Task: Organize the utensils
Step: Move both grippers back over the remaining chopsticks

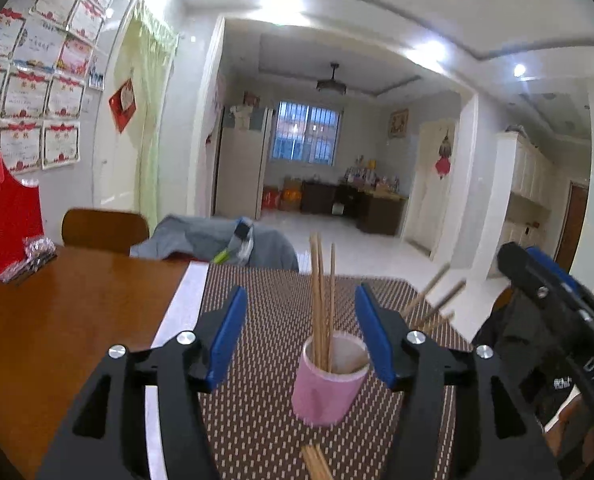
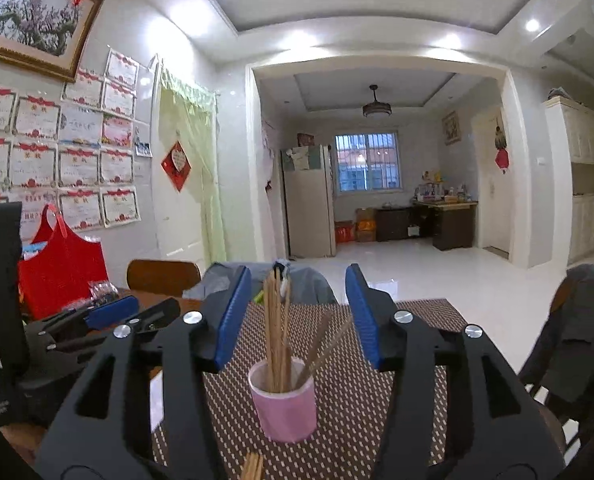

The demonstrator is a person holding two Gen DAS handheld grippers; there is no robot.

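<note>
Chopsticks [image 2: 275,336] stand bunched in the pink cup [image 2: 285,408] right in front of us, and a few more chopstick ends [image 2: 253,466] lie loose on the mat at the very bottom edge, nearest the cameras. The right claw [image 2: 299,320] is released, blue pads spread wide with nothing pressed between them; the cup sits just ahead of it, centred in the gap, the tall sticks rising between the 2 pads without touching either. Same story on the other side: the left claw [image 1: 301,336] is released too, holding nothing, and the cup [image 1: 327,384] stands between its pads but closer to the pad on the right of that view.

Now the worry. About 3 sticks lean hard toward the right of the cup while the rest stand near upright, so the load looks top-heavy. If either claw sweeps in for the loose sticks below, a pad could clip the rim or the leaning sticks and tip the light cup over, scattering the lot across the woven mat [image 2: 377,360].

Beyond the cup, the mat runs to the table edge, a grey jacket [image 2: 317,280] hangs over a chair, and a red bag [image 2: 63,268] sits far left.
</note>
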